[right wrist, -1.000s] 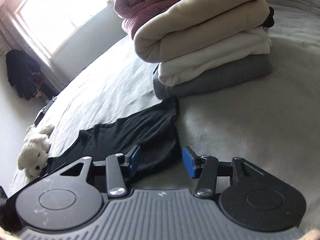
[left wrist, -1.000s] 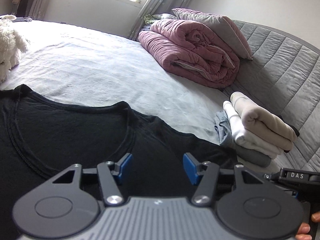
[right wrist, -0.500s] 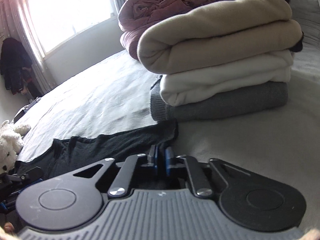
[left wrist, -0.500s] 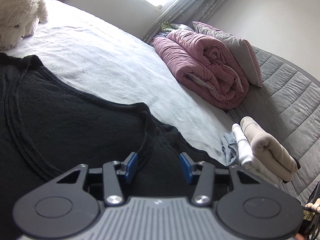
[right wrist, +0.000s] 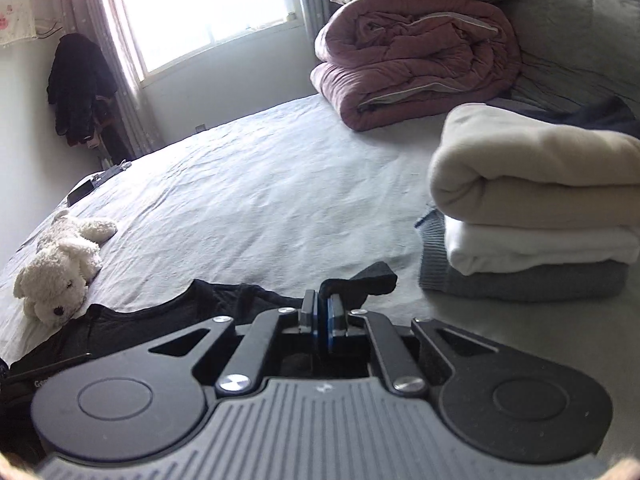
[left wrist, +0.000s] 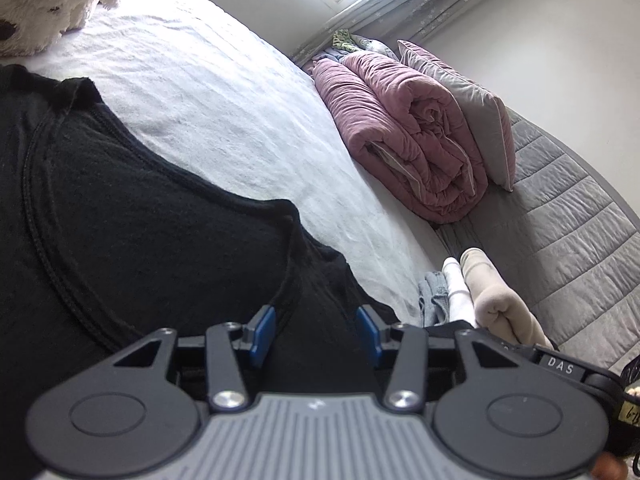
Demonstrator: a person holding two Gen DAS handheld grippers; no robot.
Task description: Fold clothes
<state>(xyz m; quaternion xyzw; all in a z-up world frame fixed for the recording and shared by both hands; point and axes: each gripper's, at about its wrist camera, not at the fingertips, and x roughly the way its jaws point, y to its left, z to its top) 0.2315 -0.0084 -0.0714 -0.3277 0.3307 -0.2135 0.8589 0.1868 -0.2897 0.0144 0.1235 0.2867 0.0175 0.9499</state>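
Right gripper [right wrist: 321, 322] is pinching a sleeve of the black T-shirt [left wrist: 132, 240], while left gripper [left wrist: 316, 334] is hovering with jaws wide apart, holding nothing.

It is lying spread on the bed [right wrist: 248, 200], near the stack of folded clothes [right wrist: 532, 216]; its collar is facing the far side, and its long axis cannot be told. Judging by this, a sleeve fold is going on; next, the right gripper is probably carrying the sleeve over the body while the left is taking the shoulder.

"DAS" is being shown in pale letters on a black bar [left wrist: 560, 365] at the lower right of the left wrist view; a yellow tag [left wrist: 629, 414] beside it is carrying unclear handwritten digits.
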